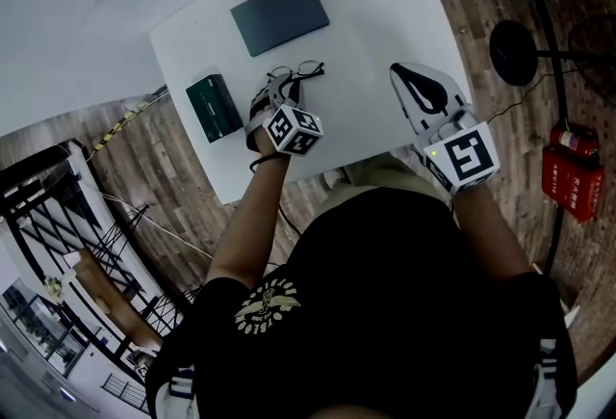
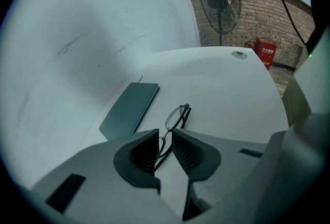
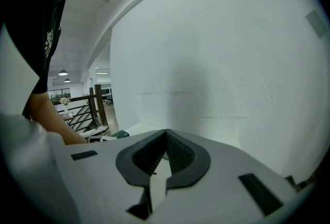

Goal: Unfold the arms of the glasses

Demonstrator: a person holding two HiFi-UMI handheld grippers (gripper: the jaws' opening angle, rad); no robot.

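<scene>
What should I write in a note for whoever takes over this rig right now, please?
Left gripper: open, poised over the glasses, with the near end of the frame between its jaws, not clamped.
Right gripper: shut, empty, over the right side of the table.
Glasses: lying on the table, arms apparently folded.
Done: nothing unfolded yet.
Left: grip the frame, then swing out both arms.
</scene>
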